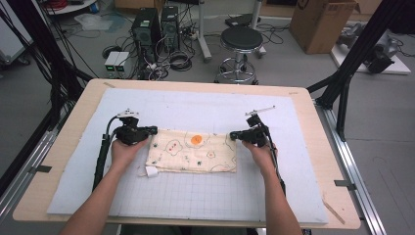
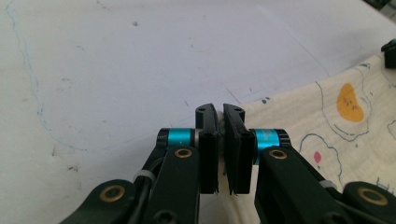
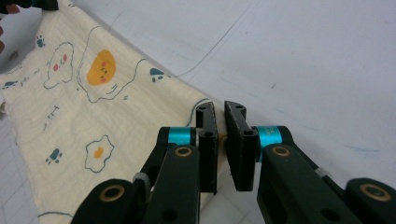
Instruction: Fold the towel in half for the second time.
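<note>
A cream cloth [image 1: 193,152] printed with fried eggs and paw marks lies folded flat on the white mat, a small white tag at its near left corner. My left gripper [image 1: 152,130] sits at the cloth's far left corner. In the left gripper view the jaws [image 2: 220,112] are shut, with the cloth's [image 2: 327,121] edge pinched between them. My right gripper [image 1: 234,134] sits at the far right corner. In the right gripper view its jaws [image 3: 220,109] are closed on the cloth's [image 3: 93,107] corner with a thin gap left between them.
The white gridded mat [image 1: 195,196] covers a wooden table [image 1: 58,147]. Beyond the far edge stand a black stool [image 1: 241,39], computer towers [image 1: 147,24] with cables, and a cardboard box [image 1: 320,22]. Black frame poles [image 1: 359,46] rise at the right.
</note>
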Demonstrator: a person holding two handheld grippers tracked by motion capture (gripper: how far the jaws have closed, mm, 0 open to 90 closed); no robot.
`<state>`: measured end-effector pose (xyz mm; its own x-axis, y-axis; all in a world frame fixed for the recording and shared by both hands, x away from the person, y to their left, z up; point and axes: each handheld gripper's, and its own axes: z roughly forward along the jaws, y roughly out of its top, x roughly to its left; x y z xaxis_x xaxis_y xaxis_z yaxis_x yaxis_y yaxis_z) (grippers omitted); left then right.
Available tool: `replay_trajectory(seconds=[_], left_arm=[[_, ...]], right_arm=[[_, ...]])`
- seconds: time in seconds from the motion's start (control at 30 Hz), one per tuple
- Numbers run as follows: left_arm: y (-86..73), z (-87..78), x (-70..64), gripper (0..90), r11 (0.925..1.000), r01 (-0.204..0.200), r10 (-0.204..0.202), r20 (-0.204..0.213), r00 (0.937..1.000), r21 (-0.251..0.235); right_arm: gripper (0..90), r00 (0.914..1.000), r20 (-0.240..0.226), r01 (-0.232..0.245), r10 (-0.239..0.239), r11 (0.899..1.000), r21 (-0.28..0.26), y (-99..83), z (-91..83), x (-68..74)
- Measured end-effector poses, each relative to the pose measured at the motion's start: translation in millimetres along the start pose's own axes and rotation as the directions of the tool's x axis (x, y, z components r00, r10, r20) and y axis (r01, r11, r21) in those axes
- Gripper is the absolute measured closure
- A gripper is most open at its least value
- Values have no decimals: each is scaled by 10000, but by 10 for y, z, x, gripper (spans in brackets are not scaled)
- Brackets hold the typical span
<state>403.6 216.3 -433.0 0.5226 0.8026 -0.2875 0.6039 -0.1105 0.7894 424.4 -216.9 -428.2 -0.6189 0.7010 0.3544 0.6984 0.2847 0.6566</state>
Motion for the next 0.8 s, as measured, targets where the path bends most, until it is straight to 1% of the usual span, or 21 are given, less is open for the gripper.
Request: replay_trajectory(seconds=[0.03,0.13,0.17,0.2,0.3,0.43,0.53,0.6,0.63,0.67,0.73,0.77,0.8], left_arm=[[-7,15,3,844,10000,-67,68,-103,9999,43],[-16,25,-1,844,9998,-213,213,-153,9997,9],[-14,21,-6,844,9998,-177,176,-117,9998,-24],[-10,11,-7,844,9997,-224,224,-103,9997,-35],[3,-25,-25,844,9992,-346,346,-21,9994,-189],[13,-76,-62,843,9984,-514,515,39,9987,-250],[8,-129,-102,843,9961,-853,852,-24,9964,-222],[-26,-163,-109,844,9958,-871,870,-37,9962,-293],[-46,-174,-110,844,9963,-815,815,-37,9967,-283],[-65,-187,-110,844,9956,-885,886,-3,9961,-293],[-98,-217,-119,843,9953,-914,916,52,9958,-321],[-106,-228,-126,844,9953,-935,938,108,9955,-251],[-115,-243,-140,843,9938,-1092,1095,124,9939,-204]], right_arm=[[839,10000,-28,32,-32,9999,-118,-2,11,-12],[840,9999,-69,147,-148,9998,-146,-9,28,-25],[840,9998,-87,155,-156,9998,-143,-12,26,-25],[840,9999,-79,143,-144,9998,-156,-12,21,-27],[840,9993,-271,227,-238,9989,-403,-8,-18,-18],[840,9984,-351,432,-453,9973,-591,0,-75,31],[839,9972,-377,623,-651,9955,-709,-1,-114,64],[839,9966,-383,711,-736,9955,-618,-11,-118,90],[840,9962,-366,768,-790,9954,-577,-19,-114,98],[840,9960,-413,768,-789,9958,-495,-24,-114,109],[840,9954,-437,826,-851,9949,-573,-27,-128,149],[840,9941,-440,961,-994,9927,-725,-31,-139,168],[840,9938,-490,953,-993,9924,-781,-41,-150,189]])
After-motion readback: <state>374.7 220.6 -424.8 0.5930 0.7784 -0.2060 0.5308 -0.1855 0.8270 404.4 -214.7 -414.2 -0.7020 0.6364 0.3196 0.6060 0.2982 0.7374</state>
